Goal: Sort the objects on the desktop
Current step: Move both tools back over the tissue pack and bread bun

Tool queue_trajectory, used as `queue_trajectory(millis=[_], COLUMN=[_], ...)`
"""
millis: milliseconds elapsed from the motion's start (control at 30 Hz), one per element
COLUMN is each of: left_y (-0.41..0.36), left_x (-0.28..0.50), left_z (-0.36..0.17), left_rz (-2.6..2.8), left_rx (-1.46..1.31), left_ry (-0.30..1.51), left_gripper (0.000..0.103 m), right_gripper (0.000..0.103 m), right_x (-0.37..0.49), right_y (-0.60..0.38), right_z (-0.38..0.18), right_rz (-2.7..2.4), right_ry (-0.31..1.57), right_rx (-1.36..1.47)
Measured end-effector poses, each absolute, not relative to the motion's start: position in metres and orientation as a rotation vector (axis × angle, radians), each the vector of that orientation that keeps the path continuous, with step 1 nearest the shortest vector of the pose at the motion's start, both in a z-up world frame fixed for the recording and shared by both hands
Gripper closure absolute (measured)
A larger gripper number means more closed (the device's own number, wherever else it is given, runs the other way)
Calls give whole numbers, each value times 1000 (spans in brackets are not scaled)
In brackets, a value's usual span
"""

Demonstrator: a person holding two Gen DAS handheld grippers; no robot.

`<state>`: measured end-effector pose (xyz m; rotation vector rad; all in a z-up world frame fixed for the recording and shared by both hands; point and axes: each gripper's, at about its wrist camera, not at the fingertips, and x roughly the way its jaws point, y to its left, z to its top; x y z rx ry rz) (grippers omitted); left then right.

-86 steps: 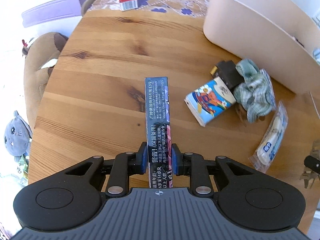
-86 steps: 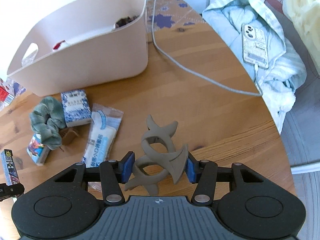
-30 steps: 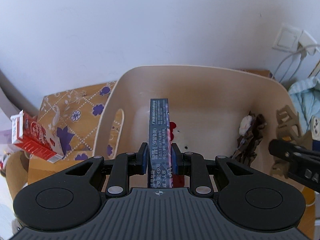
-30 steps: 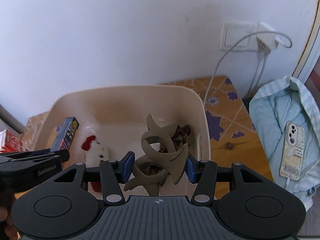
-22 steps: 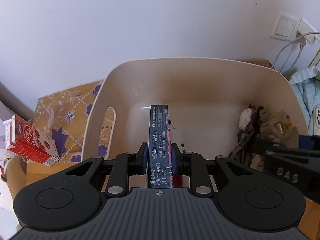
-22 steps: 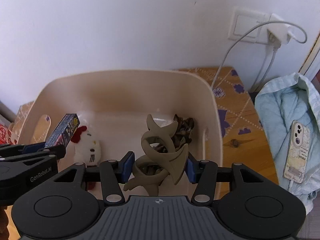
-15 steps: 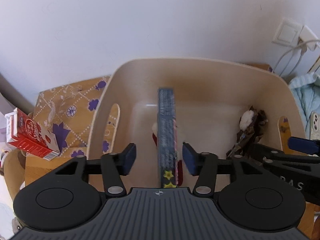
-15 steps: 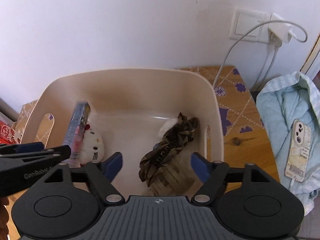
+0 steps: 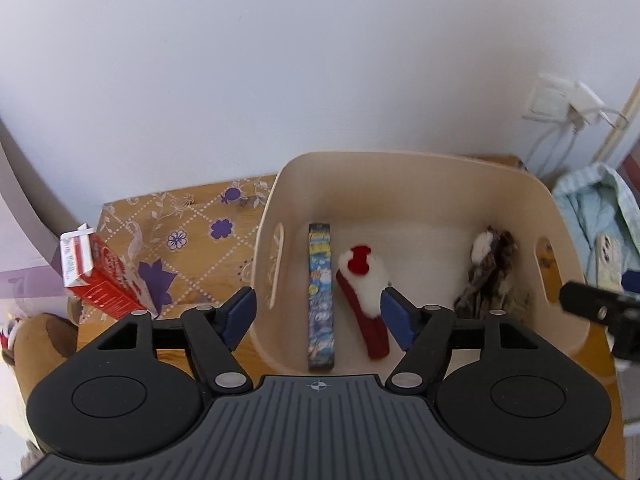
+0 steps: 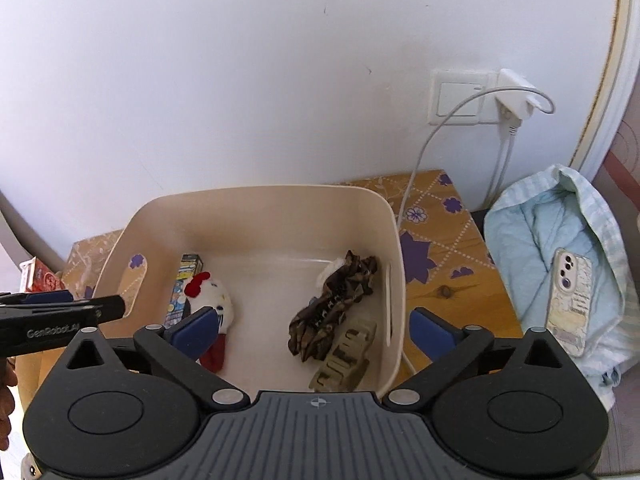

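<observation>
Both tools wide, left [image 9: 318, 314], right [image 10: 318, 330], bin [image 9: 416, 168] holding box [image 9: 321, 296], plush [image 9: 364, 288], clip [image 10: 344, 356]

Home rm: floral tablecloth [image 10: 436, 240], wall socket w/ charger [image 10: 516, 98], phone [image 10: 570, 296] on bedding [image 10: 532, 240].

Bin [image 9: 416, 168]: cream. Box [image 9: 321, 296]: blue, cartoon print. Plush toy [image 9: 366, 280]: white, red bow. Hair tie [image 10: 334, 300]: brown mottled. Hair clip [image 10: 344, 356]: olive. Carton [image 9: 96, 276]: red and white.

plush toy [image 10: 210, 304] partly behind finger, wall socket [image 9: 560, 98] blurred
</observation>
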<state>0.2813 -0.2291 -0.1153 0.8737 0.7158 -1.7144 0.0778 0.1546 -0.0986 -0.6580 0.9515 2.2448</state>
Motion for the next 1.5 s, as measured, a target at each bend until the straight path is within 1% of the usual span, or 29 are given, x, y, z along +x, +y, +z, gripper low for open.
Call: queue_trajectory(millis=[133, 367, 467, 600, 767, 1133, 1400, 1500], left_y=[-211, -179, -166, -150, -136, -129, -132, -135], left_x=[297, 317, 321, 320, 317, 306, 298, 297], left_z=[-117, -137, -148, -162, -177, -210, -231, -240], left_rz=[-1768, -1827, -1852, -1899, -1947, -1973, -1951, -1937], left_rx=[945, 1065, 1124, 1202, 1299, 1421, 1470, 1482], left_ry=[692, 650, 645, 584, 572, 584, 607, 621], left_gripper=[32, 31, 31, 31, 31, 31, 31, 31], right_gripper=[0, 0, 0, 0, 0, 0, 0, 0], right_x=[87, 93, 90, 84, 78, 67, 61, 58], right_y=[141, 102, 85, 70, 55, 32, 33, 33], right_z=[-103, -116, -128, -142, -153, -196, -223, -229], right_rz=[2239, 2230, 2233, 2230, 2231, 2165, 2094, 2078], right_ry=[1030, 1034, 1009, 975, 947, 1001, 1091, 1098], right_rx=[-680, -744, -809, -889, -954, -1109, -1149, -1159])
